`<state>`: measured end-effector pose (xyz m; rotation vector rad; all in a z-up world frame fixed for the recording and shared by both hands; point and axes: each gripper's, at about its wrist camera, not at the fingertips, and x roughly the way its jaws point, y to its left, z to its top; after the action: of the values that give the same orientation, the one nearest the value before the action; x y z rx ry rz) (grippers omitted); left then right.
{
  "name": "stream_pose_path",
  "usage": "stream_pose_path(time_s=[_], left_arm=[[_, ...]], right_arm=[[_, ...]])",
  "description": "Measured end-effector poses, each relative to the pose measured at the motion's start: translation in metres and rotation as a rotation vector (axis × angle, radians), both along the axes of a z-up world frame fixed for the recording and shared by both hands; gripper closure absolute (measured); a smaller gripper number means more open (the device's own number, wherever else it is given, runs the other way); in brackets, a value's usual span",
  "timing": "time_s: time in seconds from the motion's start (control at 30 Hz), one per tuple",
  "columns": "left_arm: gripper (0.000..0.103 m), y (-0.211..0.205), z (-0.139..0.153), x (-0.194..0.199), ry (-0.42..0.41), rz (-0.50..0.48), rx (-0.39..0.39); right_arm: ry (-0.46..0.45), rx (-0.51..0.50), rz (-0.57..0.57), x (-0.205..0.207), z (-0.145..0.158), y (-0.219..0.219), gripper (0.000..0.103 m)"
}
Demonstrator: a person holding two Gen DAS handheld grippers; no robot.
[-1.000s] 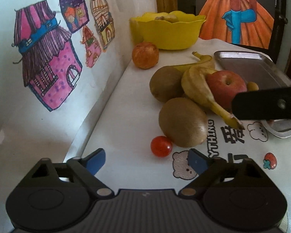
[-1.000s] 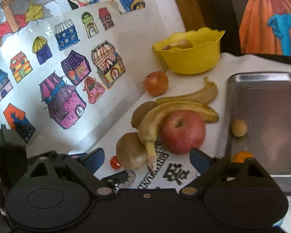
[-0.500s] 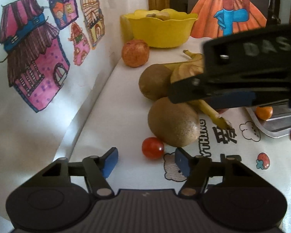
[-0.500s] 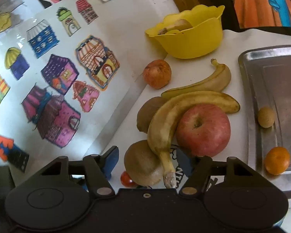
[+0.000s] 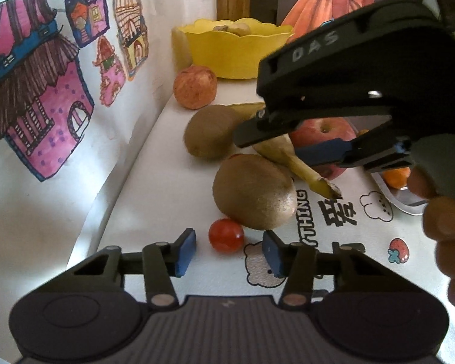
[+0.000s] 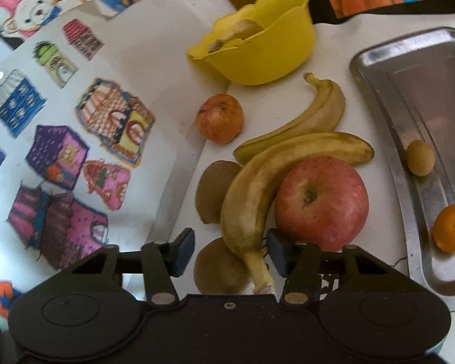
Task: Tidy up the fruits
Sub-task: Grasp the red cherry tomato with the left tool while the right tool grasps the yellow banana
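Fruits are gathered on a white printed cloth (image 5: 154, 200). A cherry tomato (image 5: 226, 235) is framed between the blue pads of the left gripper (image 5: 226, 250), whose jaws have just been closing; gaps are seen on both sides, so nothing is pinched. Just beyond the tomato a kiwi (image 5: 254, 191) is seen, touching it or nearly so.

The right gripper (image 6: 230, 250) has also just been narrowing its jaws. The stem end of a banana (image 6: 251, 200) and the near kiwi (image 6: 218, 265) are seen between its pads, yet no contact can be made out. A red apple (image 6: 321, 201) is pressed against the banana, just past the right pad. A second kiwi (image 6: 215, 191), a second banana (image 6: 312, 121) and a small reddish fruit (image 6: 220, 118) are found farther on, with a yellow bowl (image 6: 270, 57) toward the cloth's far edge. A metal tray (image 6: 406, 127) lies along the right edge, with a small orange (image 6: 452, 227) and a small tan fruit (image 6: 420, 157) inside it.
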<state>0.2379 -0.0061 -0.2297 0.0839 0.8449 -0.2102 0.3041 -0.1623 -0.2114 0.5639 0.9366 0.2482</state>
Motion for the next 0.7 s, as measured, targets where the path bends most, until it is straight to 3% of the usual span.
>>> stream_pose_path(time_s=[0.1, 0.17, 0.27, 0.5, 0.63, 0.7], left_arm=[[0.062, -0.001, 0.000, -0.002, -0.005, -0.010, -0.003], [0.065, -0.002, 0.000, -0.002, -0.007, -0.010, -0.006], [0.076, -0.003, 0.001, -0.003, -0.009, -0.006, -0.010], [0.077, 0.002, 0.004, -0.006, 0.013, 0.059, -0.024], [0.077, 0.009, 0.006, -0.012, 0.037, 0.104, -0.055], [0.077, 0.010, 0.007, -0.012, 0.037, 0.114, -0.053]], right_arm=[[0.015, -0.007, -0.031, 0.002, -0.003, -0.002, 0.070], [0.012, 0.007, -0.025, 0.002, -0.005, -0.005, 0.070], [0.001, 0.004, -0.011, 0.000, -0.005, -0.007, 0.071], [-0.075, -0.064, 0.110, -0.010, 0.005, -0.013, 0.074], [-0.057, -0.059, 0.184, -0.015, 0.007, -0.020, 0.081], [-0.041, -0.044, 0.186, -0.015, 0.005, -0.021, 0.079]])
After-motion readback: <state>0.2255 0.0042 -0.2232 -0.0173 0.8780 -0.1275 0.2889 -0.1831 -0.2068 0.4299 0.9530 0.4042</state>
